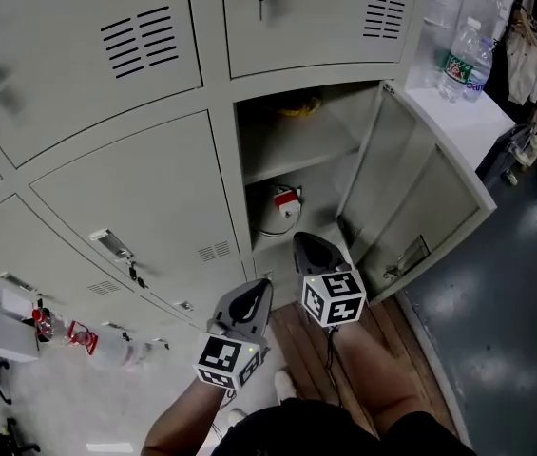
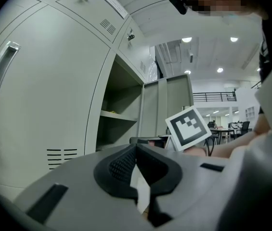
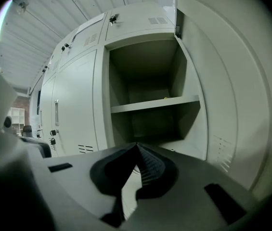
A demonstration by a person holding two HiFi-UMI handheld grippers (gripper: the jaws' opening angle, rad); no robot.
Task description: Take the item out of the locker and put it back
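Both your grippers are empty, jaws pressed right together. Your left gripper (image 1: 260, 291) hangs low in front of the closed doors, and your right gripper (image 1: 303, 243) is just outside the open locker (image 1: 233, 179). The white item with the red label (image 1: 278, 212) sits in the lower compartment, under the shelf (image 1: 297, 155). The door (image 1: 420, 198) is swung wide.

The open locker (image 1: 340, 112) has one shelf (image 1: 306, 148), and a small yellow thing (image 1: 298, 107) lies on it towards the back. Below it, on the locker's bottom, sits a white round item (image 1: 276, 217) with a red tag (image 1: 287, 198).
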